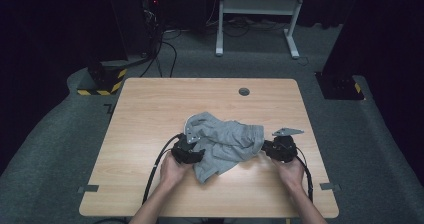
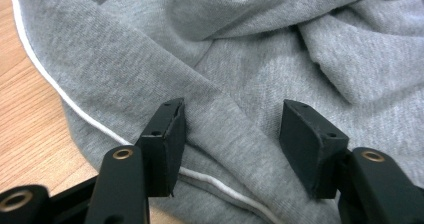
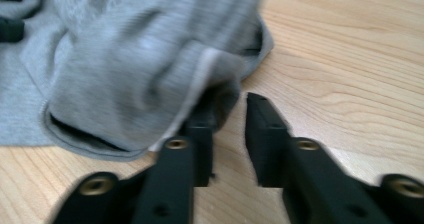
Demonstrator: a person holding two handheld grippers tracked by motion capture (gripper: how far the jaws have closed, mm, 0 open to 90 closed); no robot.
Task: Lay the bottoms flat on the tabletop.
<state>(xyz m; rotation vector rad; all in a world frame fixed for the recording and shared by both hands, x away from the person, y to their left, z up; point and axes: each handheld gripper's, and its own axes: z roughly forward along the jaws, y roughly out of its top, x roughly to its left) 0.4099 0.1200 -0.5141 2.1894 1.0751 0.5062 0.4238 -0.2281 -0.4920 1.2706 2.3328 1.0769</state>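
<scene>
Table evenly lit, surroundings dark; right gripper view motion-blurred, left gripper view sharp

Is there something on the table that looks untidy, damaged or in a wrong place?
Only the grey sweatshirt-fabric garment looks untidy: it lies crumpled in the middle of the light wooden table, with folds piled on each other. No tear or stain shows. The left gripper is open above it; the right gripper stands at its edge.

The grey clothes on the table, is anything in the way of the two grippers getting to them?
Nothing visible is in the way. The left gripper already has its jaws wide open right over the grey garment, with cloth between them. The right gripper is at the garment's edge, its jaws slightly apart, with only bare table around it.
</scene>
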